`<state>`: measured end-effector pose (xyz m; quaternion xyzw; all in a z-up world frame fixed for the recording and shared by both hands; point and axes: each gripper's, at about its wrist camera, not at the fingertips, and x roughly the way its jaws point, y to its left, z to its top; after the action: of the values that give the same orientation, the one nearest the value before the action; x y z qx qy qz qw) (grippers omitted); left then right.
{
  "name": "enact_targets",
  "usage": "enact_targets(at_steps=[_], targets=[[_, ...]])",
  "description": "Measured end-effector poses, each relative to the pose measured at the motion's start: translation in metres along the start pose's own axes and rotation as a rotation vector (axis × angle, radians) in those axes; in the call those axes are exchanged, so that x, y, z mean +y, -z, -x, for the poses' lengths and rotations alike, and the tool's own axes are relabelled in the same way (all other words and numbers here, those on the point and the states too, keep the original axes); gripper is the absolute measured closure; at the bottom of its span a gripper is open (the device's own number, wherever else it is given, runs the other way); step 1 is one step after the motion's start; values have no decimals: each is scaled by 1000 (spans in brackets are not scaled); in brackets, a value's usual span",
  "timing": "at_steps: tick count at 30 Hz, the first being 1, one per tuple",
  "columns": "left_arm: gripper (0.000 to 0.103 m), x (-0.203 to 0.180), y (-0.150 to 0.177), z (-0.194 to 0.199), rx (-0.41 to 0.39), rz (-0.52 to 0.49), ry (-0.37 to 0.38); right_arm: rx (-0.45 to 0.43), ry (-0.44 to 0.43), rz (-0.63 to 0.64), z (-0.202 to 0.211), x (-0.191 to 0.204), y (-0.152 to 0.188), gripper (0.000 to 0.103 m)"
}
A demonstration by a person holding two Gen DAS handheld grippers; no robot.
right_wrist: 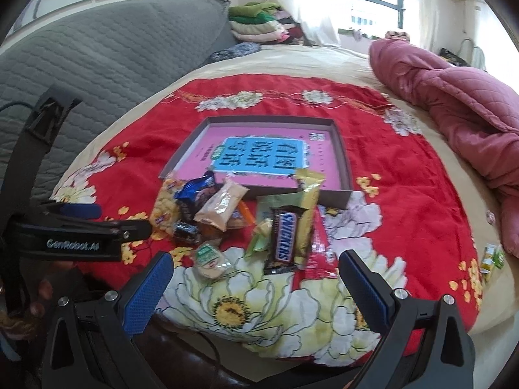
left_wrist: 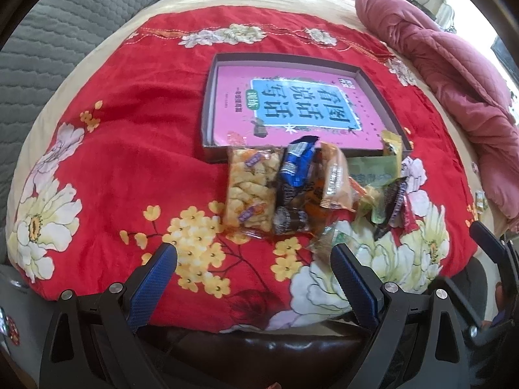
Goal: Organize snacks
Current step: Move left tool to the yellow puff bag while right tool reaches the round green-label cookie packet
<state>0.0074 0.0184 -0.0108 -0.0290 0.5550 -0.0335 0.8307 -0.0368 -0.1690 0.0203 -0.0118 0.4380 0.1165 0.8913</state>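
Note:
A heap of snack packets lies on a red flowered cloth just in front of a shallow grey box that holds a pink book. In the heap are a clear bag of yellow puffs, a blue wrapper, a tan packet, a Snickers bar, a gold packet and a small round green-labelled snack. My left gripper hangs open, short of the heap. My right gripper is open too, with the Snickers bar just ahead of its fingers.
A rumpled pink quilt lies along the right side of the bed. A grey quilted headboard stands at the left. Two small yellow-green packets sit apart near the cloth's right edge. Folded clothes are stacked at the back.

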Motion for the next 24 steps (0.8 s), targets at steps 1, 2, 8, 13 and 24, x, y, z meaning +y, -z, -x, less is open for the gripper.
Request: enact_targets(at_steps=[1,2,8,13,24], targets=[[7,4,-1,-2,3,4,-5,6,-13,9,-2,2,0,0],[7,8,-2,-4,5,10,-13,11,-28,19,-5,6,0,0],[7,36,-9,-17,19,68,-24,50,-95,75,-21,21,0,0],[7,42,-13,-26,23,81,7,89,-133,86,-37,28,2,0],[7,32,-22,-56,44,17,60,148,-162,90,-66,30,6,5]])
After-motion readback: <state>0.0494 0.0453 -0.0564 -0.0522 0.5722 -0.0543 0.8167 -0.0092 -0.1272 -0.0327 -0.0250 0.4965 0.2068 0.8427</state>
